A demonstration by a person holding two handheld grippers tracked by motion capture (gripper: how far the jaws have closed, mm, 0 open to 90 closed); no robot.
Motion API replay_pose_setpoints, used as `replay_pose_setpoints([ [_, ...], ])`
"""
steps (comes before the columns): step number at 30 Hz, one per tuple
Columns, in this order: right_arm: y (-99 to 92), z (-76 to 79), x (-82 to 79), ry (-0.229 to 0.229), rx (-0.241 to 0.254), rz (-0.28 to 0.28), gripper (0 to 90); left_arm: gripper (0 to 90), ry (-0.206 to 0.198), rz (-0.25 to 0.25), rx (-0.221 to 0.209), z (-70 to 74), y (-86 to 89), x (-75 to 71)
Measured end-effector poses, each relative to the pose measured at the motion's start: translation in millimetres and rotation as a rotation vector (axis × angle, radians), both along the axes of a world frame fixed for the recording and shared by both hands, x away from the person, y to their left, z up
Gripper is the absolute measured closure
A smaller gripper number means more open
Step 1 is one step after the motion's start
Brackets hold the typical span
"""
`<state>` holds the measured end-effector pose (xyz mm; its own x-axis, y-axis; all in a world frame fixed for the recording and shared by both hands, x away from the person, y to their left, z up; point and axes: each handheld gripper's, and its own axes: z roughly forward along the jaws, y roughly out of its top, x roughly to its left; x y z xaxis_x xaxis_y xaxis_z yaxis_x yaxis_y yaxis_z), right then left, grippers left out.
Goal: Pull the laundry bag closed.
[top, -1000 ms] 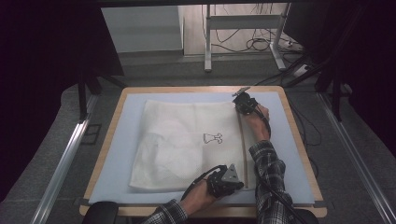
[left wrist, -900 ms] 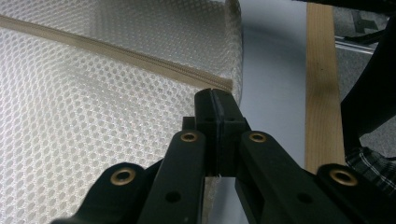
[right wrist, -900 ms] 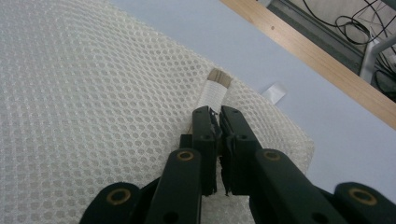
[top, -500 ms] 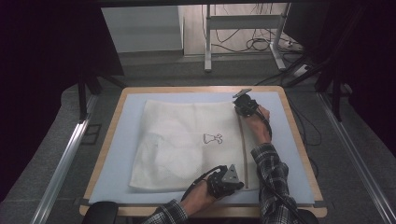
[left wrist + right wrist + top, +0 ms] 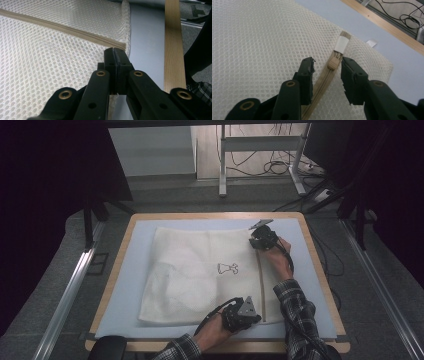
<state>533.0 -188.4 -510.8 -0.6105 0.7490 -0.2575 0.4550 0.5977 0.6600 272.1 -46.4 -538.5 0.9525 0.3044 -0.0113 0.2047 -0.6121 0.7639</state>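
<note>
Left gripper [image 5: 251,316] sits at the near edge of the table, forearm in a plaid sleeve [image 5: 182,350] coming in from the bottom. Its jaws are pressed tight together on the near end of the mesh bag [image 5: 200,270], right by where the zipper [image 5: 62,27] stops; fabric is pinched btwn the pads.

Right gripper [image 5: 258,241] is out at the far right of the bag, arm stretched fwd, hand [image 5: 278,260] wrapped around the grip and pointing down at the cloth. Jaws have just been opening: they stand partly apart w/ the zipper pull [image 5: 333,64] in the gap, pads not pressing on it. Just past the pull there's a white tab [image 5: 342,44] at the zipper's end.

Surface: pale blue mat [image 5: 130,285] on a wood-edged table [image 5: 320,265]. Around it grey floor, metal rails both sides, a white desk frame [image 5: 222,165] and loose cables [image 5: 280,167] at the back, dark curtains left & right.

Bag: white honeycomb mesh, lying flat across most of the mat, roughly square. Tan zipper runs along its right side from near edge to far edge. Small black outline print [image 5: 228,268] near the middle. Some darker patches show through the mesh on the left half, can't tell what.
</note>
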Motion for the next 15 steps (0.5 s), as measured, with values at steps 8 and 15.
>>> replay_pose_setpoints([
  [8, -3.2, 1.3, -8.2, 0.012, 0.009, 0.001, 53.4, 86.5, -0.021, 0.013, 0.002, 0.4, -0.4, -1.9],
  [15, -4.3, 4.2, -14.2, 0.035, 0.037, 0.001, 47.7, 78.5, -0.002, 0.037, -0.018, 1.9, 0.4, -0.1],
])
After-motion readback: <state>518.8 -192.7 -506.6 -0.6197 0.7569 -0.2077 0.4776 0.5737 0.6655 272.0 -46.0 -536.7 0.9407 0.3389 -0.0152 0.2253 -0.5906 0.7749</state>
